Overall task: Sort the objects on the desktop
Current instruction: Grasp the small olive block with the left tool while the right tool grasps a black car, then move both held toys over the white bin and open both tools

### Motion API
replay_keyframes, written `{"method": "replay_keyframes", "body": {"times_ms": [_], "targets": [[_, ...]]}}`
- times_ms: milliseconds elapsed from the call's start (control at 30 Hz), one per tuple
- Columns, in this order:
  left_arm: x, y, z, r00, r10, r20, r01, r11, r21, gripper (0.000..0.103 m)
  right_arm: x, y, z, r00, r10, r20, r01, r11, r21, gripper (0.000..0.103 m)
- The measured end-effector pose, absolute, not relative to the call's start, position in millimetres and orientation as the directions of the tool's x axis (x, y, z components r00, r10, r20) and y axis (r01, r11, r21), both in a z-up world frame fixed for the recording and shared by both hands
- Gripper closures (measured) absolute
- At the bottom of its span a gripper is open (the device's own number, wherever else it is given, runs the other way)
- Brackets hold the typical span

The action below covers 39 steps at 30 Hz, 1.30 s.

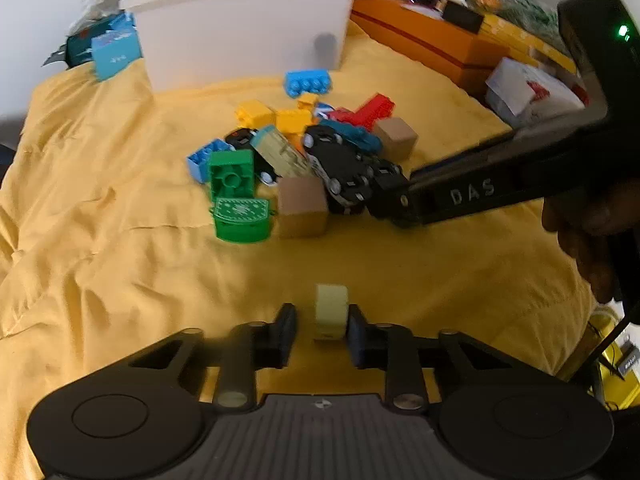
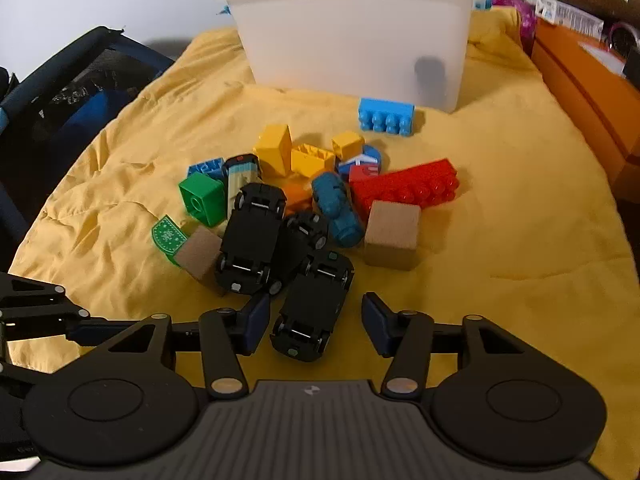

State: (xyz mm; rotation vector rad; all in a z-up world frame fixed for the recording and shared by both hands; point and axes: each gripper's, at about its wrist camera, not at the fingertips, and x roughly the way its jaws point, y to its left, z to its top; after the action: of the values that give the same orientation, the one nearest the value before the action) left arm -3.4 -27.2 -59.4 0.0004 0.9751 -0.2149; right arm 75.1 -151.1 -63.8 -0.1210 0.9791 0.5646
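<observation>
I am bringing my right gripper (image 2: 314,322) around the nearest black toy car (image 2: 312,308), which is lying belly-up at the pile's edge farthest from the white bin (image 2: 352,36), its long axis running roughly along my fingers. The jaws are standing wide, one either side of the car; I cannot tell whether either touches it. My left gripper (image 1: 322,330) is bracketing a pale yellow roll (image 1: 331,312), partly open, well short of the pile.
</observation>
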Motion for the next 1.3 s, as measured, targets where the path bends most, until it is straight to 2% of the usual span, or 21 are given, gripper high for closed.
{"method": "replay_keyframes", "body": {"times_ms": [33,133,567,933,1167,1300], "targets": [[-3.4,-26.0,-59.0,0.544,-0.184,-0.819,0.178,0.979,-0.102,0.083,75.9,-151.4,-65.0,0.421,0.395,-0.817,-0.506,0.849,0.149,0.063],[-3.6,-22.5,-56.1,0.559,-0.183,-0.809,0.169,0.98,-0.105,0.086,74.6,-157.4,-60.3,0.423,0.413,-0.807,-0.514,0.842,0.161,0.07],[20.6,-2.5,-13.5,0.664,-0.175,-0.727,0.108,0.984,-0.138,0.086,78.5,-200.3,-12.7,0.523,0.458,-0.719,-0.444,0.866,0.229,0.07],[106.8,22.9,73.1,0.756,-0.161,-0.634,0.086,0.985,-0.148,0.086,154.5,-199.9,70.9,0.629,0.5,-0.595,-0.466,0.855,0.225,0.07],[185.3,24.5,111.4,0.756,-0.156,-0.635,0.094,0.987,-0.131,0.086,221.5,-184.6,102.8,0.621,0.502,-0.601,-0.484,0.85,0.21,0.07],[223.2,26.6,115.0,0.735,-0.149,-0.662,0.061,0.986,-0.154,0.086,253.9,-173.2,103.4,0.581,0.495,-0.646,-0.466,0.853,0.235,0.07]]}}
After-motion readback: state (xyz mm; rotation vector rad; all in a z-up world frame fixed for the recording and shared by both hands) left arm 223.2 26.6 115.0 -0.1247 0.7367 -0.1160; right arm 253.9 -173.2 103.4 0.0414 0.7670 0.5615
